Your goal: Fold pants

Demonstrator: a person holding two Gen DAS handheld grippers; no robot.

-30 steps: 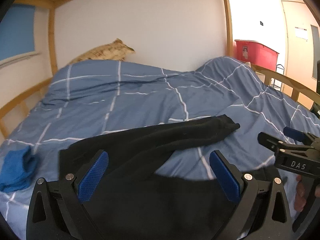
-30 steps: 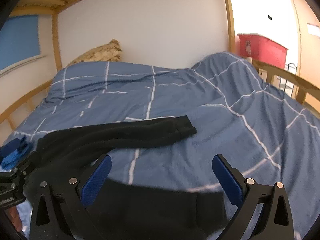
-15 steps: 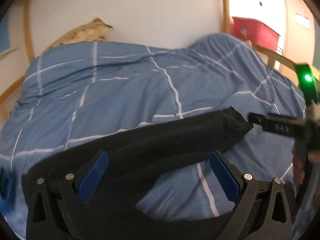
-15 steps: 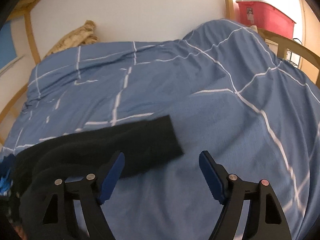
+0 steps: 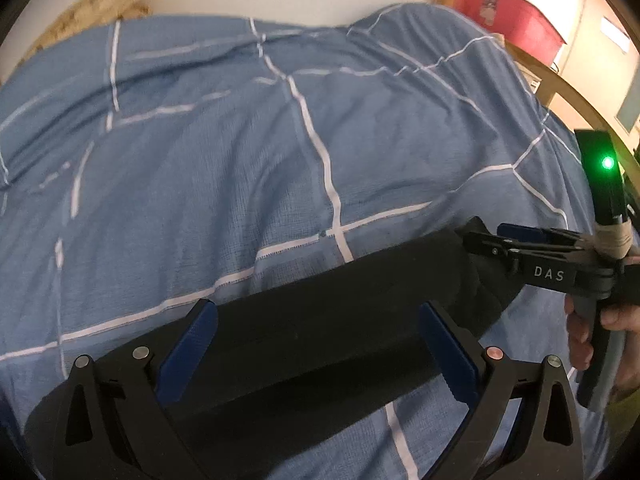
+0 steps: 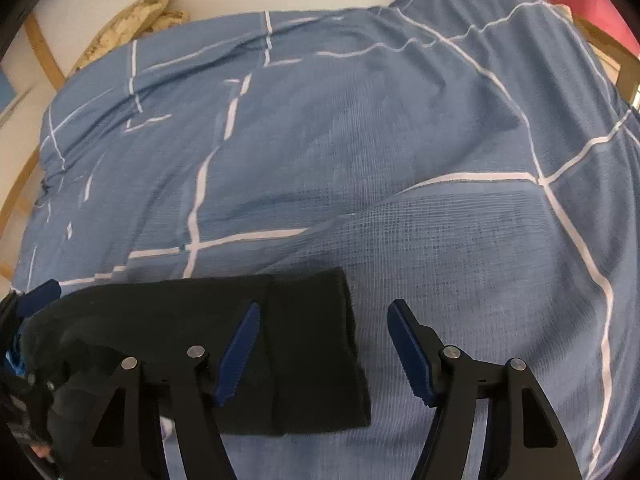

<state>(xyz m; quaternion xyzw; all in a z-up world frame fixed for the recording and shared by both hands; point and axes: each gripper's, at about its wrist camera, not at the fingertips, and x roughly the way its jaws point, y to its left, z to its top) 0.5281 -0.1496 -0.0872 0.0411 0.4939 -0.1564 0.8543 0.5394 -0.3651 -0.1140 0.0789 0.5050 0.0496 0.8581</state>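
Black pants [image 5: 320, 332] lie on the blue checked duvet [image 5: 240, 168]. In the left wrist view one leg stretches from lower left to the right, and my left gripper [image 5: 316, 344] is open just above it, its blue pads either side of the leg. My right gripper [image 5: 480, 236] shows there at the leg's cuff end. In the right wrist view the cuff [image 6: 316, 340] lies flat between the open pads of my right gripper [image 6: 320, 344], nearer the left pad. The duvet [image 6: 360, 140] fills the rest of that view.
A tan pillow [image 5: 100, 4] lies at the head of the bed against the white wall. A wooden bed rail [image 5: 576, 96] curves along the right side. A red storage bin [image 5: 508, 12] stands beyond it. A pillow [image 6: 132, 24] and rail [image 6: 24, 184] show at left.
Both grippers have moved forward and down onto the far pant leg. The right gripper went to the cuff end and narrowed its opening. The blue cloth at left left the view.
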